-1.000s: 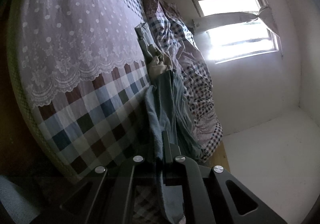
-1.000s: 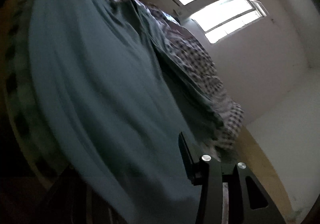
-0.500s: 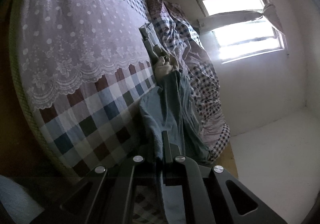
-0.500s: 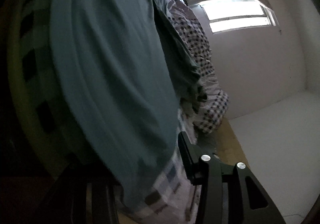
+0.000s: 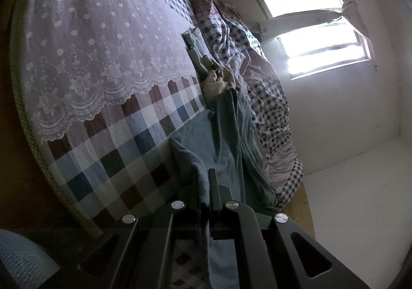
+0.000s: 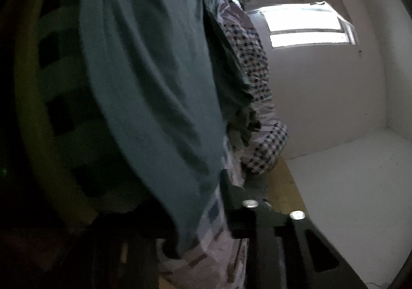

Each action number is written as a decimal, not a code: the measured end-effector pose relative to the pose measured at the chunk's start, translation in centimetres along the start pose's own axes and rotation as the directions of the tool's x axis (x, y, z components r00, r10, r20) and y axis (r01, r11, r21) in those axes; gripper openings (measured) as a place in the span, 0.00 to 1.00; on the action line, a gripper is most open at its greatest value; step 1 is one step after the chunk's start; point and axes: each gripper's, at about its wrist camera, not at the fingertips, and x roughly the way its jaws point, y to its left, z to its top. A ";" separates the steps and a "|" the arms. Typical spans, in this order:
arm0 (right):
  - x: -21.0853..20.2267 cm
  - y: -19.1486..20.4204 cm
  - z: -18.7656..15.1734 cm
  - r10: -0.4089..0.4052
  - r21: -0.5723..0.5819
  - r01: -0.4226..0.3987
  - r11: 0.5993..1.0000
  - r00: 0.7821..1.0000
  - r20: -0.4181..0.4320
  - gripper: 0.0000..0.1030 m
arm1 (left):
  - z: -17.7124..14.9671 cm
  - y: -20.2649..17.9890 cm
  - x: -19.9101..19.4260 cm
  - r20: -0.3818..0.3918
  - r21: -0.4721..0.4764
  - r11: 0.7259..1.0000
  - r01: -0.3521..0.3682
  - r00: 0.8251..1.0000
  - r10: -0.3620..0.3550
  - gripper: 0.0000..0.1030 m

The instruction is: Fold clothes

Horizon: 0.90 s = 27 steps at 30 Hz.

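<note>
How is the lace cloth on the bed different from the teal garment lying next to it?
The lace cloth is pale, see-through, dotted and scallop-edged; the teal garment is plain, opaque and one solid colour. The lace cloth lies spread flat and smooth, while the teal garment is bunched into folds. No gripper touches the lace cloth; the left gripper is clamped on the garment's edge. Both rest on the checked bedspread.

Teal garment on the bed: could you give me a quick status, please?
Left gripper shut on teal garment. Right gripper shut at its edge; grip unclear. Rumpled checked quilt alongside.
</note>
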 end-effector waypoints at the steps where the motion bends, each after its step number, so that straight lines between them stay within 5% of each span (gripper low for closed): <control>1: 0.0 0.0 0.0 0.011 -0.001 -0.011 1.000 1.000 -0.003 0.01 | 0.0 -0.1 0.1 0.000 0.001 1.000 -0.001 1.000 0.001 0.02; 11: -1.5 -5.7 0.3 0.100 0.139 -0.097 0.985 0.995 -0.014 0.00 | -0.8 -1.0 0.7 -0.039 0.055 0.998 -0.008 0.999 0.011 0.02; 19: -4.3 -17.9 2.7 -0.044 0.266 0.034 0.964 0.998 0.033 0.00 | -0.3 -6.3 -2.2 -0.016 0.123 0.989 0.087 0.996 -0.086 0.02; 27: -9.6 -28.0 3.6 -0.192 0.347 0.158 0.924 0.979 0.065 0.00 | 1.5 -16.8 -8.6 0.030 0.274 0.927 0.255 0.961 -0.274 0.02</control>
